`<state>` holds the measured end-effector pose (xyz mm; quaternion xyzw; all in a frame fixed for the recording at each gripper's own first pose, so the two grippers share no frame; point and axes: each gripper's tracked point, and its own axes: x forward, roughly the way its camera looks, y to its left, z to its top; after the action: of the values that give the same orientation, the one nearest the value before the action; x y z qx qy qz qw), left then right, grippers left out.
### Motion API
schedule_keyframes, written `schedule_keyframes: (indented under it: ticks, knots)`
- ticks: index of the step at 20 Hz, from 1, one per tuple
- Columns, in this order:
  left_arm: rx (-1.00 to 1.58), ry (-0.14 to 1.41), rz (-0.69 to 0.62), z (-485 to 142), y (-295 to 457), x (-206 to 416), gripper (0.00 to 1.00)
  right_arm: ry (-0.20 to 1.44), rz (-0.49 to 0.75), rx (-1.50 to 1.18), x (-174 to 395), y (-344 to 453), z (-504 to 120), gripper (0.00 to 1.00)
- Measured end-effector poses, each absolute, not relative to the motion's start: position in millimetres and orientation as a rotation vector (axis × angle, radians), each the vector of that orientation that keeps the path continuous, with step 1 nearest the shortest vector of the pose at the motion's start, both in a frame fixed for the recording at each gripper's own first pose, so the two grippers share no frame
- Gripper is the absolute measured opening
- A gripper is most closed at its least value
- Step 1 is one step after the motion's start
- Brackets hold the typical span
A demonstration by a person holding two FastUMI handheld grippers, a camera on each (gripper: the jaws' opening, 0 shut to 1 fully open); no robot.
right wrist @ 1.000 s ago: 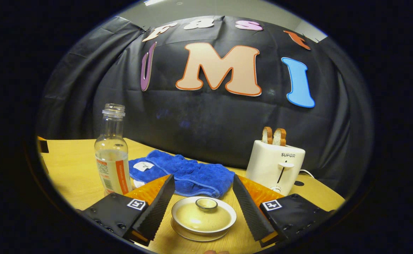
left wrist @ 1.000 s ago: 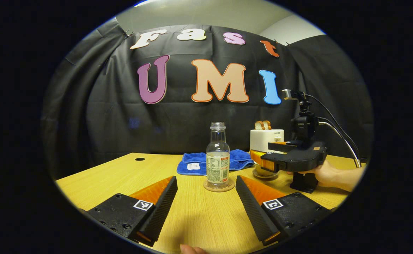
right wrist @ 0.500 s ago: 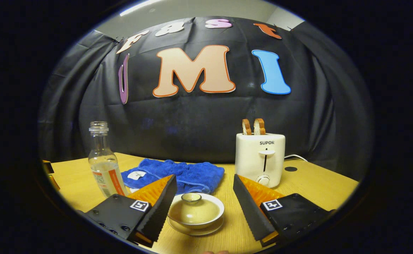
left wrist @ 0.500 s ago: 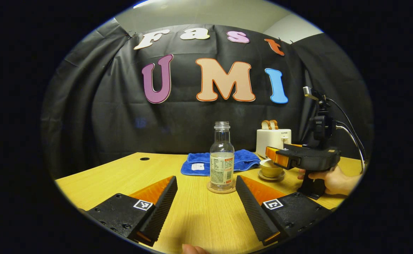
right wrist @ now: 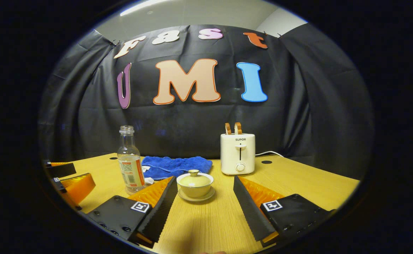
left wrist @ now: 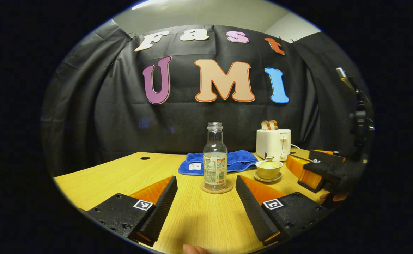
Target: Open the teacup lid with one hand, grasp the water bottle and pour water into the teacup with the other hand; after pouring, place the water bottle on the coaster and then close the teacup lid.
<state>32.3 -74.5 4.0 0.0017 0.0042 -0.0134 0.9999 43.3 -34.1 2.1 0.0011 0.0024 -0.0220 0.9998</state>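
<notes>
The left gripper [left wrist: 206, 208] is held low over the wooden counter [left wrist: 121, 176] with its jaws spread wide and nothing between them. Ahead of it, well clear of the jaws, the water bottle [left wrist: 215, 160] is seen standing upright on the round coaster [left wrist: 217, 188], uncapped and partly filled. The lidded teacup [left wrist: 269, 168] is set on its saucer [left wrist: 269, 178] to the right of the bottle and near it but apart, with the lid [left wrist: 269, 163] seated on the cup. A blue towel [left wrist: 238, 158] is spread behind both, and a white toaster [left wrist: 273, 144] with two bread slices [left wrist: 269, 124] is placed behind the teacup, against the black cloth wall [left wrist: 104, 116].

In the right gripper view, the right gripper [right wrist: 204, 208] is likewise held low with its jaws wide and empty. The teacup [right wrist: 195, 183] is seen just beyond the jaw tips, untouched, and the bottle [right wrist: 130, 162] is seen to its left. In the left gripper view, the right gripper [left wrist: 319, 171] is seen at the right edge, gripped from below by a hand [left wrist: 333, 197].
</notes>
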Motion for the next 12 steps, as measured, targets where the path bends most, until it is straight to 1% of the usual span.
schedule_keyframes:
  ticks: [3,7,8,9,12]
  knots:
    - [0.004,0.005,-0.047,4,-90,18,0.96,0.004,-0.062,-0.002,13,-36,3,0.99]
    - [0.004,0.005,-0.055,6,-103,1,0.96,0.005,-0.039,0.0,-21,-26,4,0.99]
    - [0.005,0.006,-0.054,6,-104,-2,1.0,0.005,-0.034,0.0,-29,-25,4,0.99]
    - [0.005,0.007,-0.052,5,-106,-5,0.97,-0.002,-0.036,0.001,-34,-25,5,0.99]
    - [0.005,0.006,-0.059,6,-113,-15,0.97,0.006,-0.013,-0.001,-40,-17,3,0.99]
